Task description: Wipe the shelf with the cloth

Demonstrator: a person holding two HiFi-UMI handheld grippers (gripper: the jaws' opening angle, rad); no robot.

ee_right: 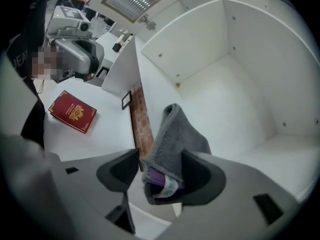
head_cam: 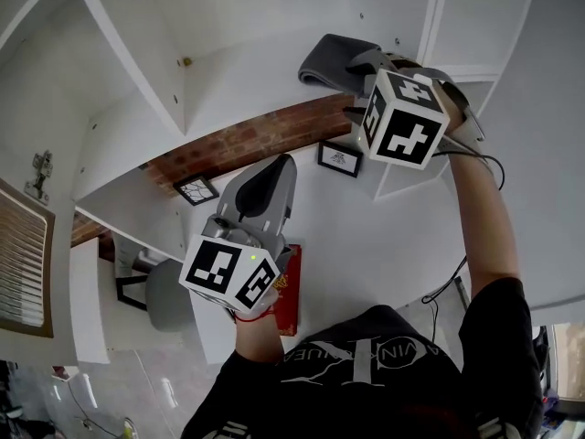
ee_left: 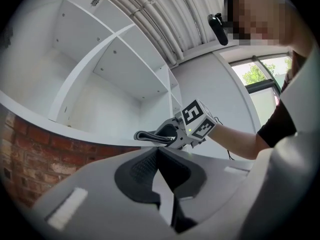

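We see the cloth point(ee_right: 172, 139), grey and folded, lying on the white shelf point(ee_right: 240, 99) close to its front edge. A brick strip point(ee_right: 142, 121) runs under this edge.

In the right gripper view the long axis of the cloth runs away from the camera. The near end carries a purple and white label point(ee_right: 162, 180) and sits between the jaws. The far end points to the back of the compartment. In the head view the same axis goes from the gripper up and to the left of the picture. In the left gripper view the cloth sticks out of the right gripper toward the picture's left and lies flat on the shelf board.

The right gripper point(ee_right: 161, 159) has its jaws wide apart, with the near end of the cloth standing between them. The cloth leans on the pad at the picture's right. At the other pad we cannot tell if it touches or if a thin gap remains. The pads do not squeeze it.

The left gripper point(ee_left: 157, 154) is well apart from the cloth, lower in the head view, and it points toward the shelf. Its jaws are together, the two dark pads meet in one line, and nothing is between them.

A red book point(ee_right: 72, 111) lies on the white top point(ee_right: 107, 129) below the brick strip, near the hand that holds the left gripper. A small framed picture point(head_cam: 340, 158) stands at the foot of the brick strip.
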